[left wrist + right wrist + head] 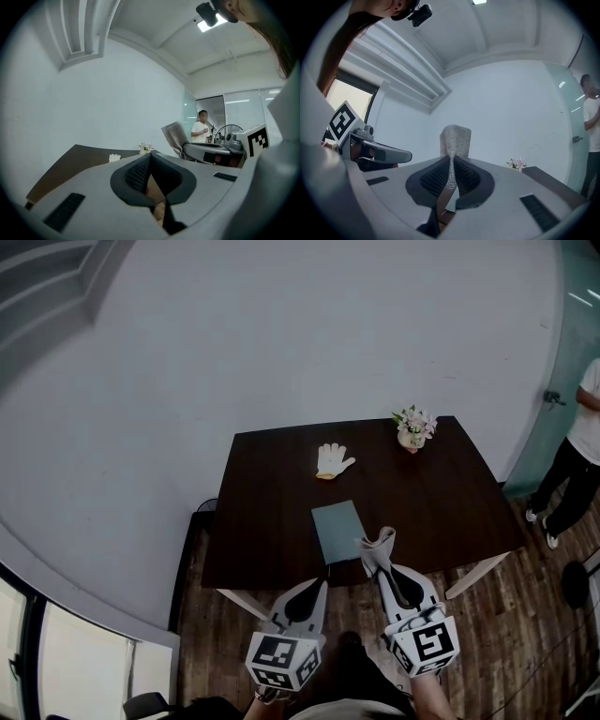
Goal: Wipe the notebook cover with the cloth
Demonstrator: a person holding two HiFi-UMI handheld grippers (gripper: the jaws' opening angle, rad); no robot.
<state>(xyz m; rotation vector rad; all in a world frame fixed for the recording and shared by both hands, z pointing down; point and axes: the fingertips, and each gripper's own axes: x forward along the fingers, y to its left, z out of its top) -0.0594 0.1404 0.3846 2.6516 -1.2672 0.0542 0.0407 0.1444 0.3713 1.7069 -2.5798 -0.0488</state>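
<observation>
**Cloth clamped in the right gripper beside the notebook**

The notebook (pixel 337 531) is seen lying flat on the dark table (pixel 281 549), close to the near edge, with its grey-green cover facing up. The cloth (pixel 378 547) is held by the right gripper (pixel 380 566), whose jaws are closed on the lower part of it. In the right gripper view, the grey knit fabric (pixel 454 139) is pinched between the pads and stands up above the jaw tips (pixel 451 161). In the head view, the cloth appears just beside the notebook's near right corner. Whether it touches the cover cannot be told.

The left gripper (pixel 322 583) is held at the table's near edge, just below the notebook. Its jaws (pixel 150 158) are brought together, and nothing is gripped between them.

Farther back on the table, a white glove (pixel 333 461) is laid flat, well apart from the notebook. A small pot of flowers (pixel 413 427) is placed near the far right corner. A person (pixel 579 457) in a white top and dark trousers is seen standing on the wooden floor to the right of the table. In the left gripper view, a fan (pixel 233 131) is visible beside that person.
</observation>
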